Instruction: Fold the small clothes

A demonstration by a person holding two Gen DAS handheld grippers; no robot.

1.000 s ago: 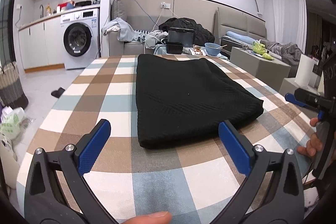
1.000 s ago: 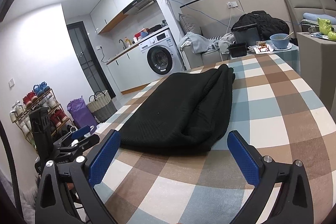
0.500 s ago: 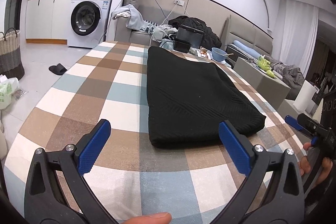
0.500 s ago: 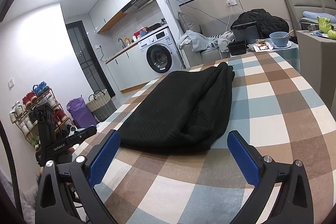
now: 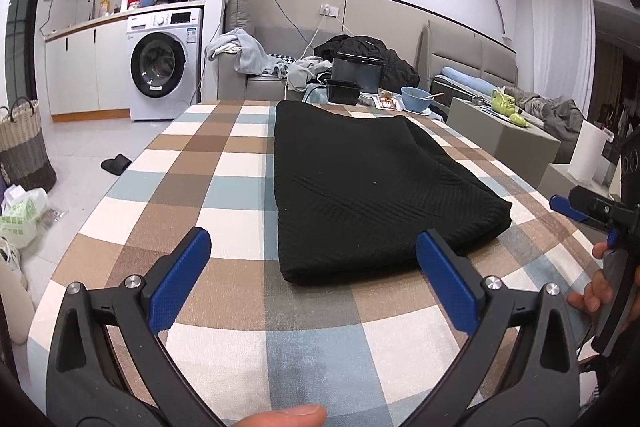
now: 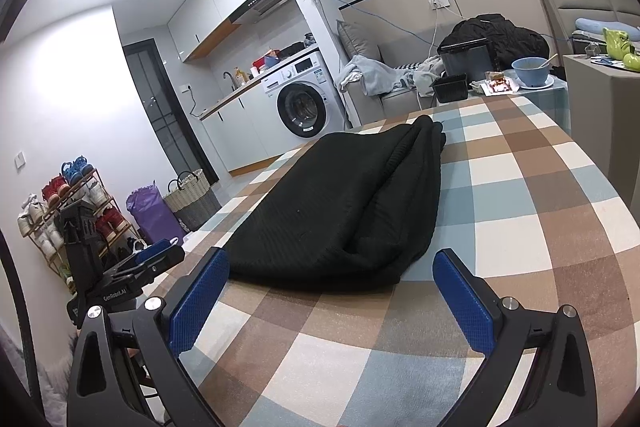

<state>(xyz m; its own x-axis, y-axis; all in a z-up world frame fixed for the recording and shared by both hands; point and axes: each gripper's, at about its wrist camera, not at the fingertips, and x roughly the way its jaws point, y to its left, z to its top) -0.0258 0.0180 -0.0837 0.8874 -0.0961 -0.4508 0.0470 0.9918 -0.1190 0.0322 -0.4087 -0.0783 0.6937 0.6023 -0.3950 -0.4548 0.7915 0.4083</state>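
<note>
I see a washing machine [image 5: 160, 63] far behind the folded black cloth [image 5: 372, 195] on the checked table [image 5: 224, 211]. My left gripper [image 5: 312, 279] and right gripper [image 6: 332, 295] float just before it, jaws wide apart, holding nothing.

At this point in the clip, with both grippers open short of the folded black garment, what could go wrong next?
1. The black garment shows stacked layers at its near edge; the right gripper may pinch only the top one, undoing the fold.
2. The left gripper may catch the checked tablecloth with the garment.

1 folded black garment [image 5: 372, 187], 1 checked table [image 5: 224, 163], 2 grippers, 1 washing machine [image 5: 164, 63], 1 blue bowl [image 5: 416, 98].
</note>
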